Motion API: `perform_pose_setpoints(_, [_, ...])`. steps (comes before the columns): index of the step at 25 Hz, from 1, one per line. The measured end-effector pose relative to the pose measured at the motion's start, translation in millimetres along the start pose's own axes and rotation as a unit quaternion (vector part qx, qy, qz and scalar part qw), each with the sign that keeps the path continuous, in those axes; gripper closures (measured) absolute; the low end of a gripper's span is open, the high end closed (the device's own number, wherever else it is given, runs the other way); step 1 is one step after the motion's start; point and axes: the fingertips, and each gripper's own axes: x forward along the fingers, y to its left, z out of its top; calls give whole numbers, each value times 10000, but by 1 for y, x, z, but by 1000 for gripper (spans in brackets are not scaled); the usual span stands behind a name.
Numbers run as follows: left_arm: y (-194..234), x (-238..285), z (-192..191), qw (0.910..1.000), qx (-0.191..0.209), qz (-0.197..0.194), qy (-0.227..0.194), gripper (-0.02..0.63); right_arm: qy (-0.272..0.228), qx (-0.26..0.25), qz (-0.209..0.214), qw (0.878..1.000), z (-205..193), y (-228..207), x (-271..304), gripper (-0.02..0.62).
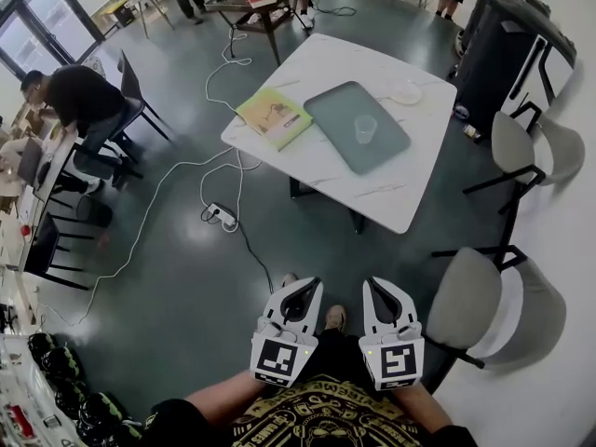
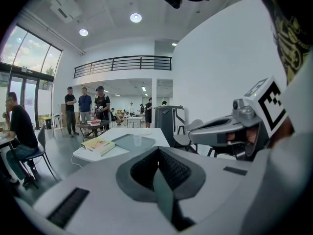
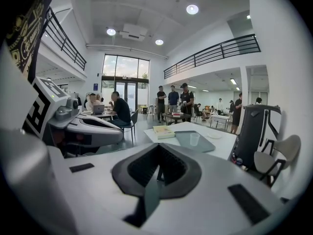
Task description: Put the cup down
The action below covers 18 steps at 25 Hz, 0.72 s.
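A clear plastic cup (image 1: 365,128) stands upright on a grey-green tray (image 1: 335,110) on the white table (image 1: 391,194); nothing holds it. The cup (image 2: 137,139) also shows far ahead in the left gripper view, and in the right gripper view the cup (image 3: 194,139) stands on the tray (image 3: 183,142). My left gripper (image 1: 298,289) and right gripper (image 1: 381,287) hang side by side close to my body, well short of the table. Both are shut and hold nothing. Seen up close, the left gripper (image 2: 158,153) and the right gripper (image 3: 157,153) each have their jaws together.
A yellow book (image 1: 274,116) lies left of the tray and a white dish (image 1: 406,92) behind it. Grey chairs (image 1: 484,305) (image 1: 521,142) stand right of the table. A power strip (image 1: 222,215) and cables lie on the floor. A person (image 1: 79,96) sits at far left.
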Motion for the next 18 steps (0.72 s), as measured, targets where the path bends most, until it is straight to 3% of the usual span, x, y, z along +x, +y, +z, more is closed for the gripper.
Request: perform_pose_setpoints(18, [4, 9, 9, 10000, 22, -43, -81, 598, -63, 13, -91, 9999, 4, -8, 8, 592])
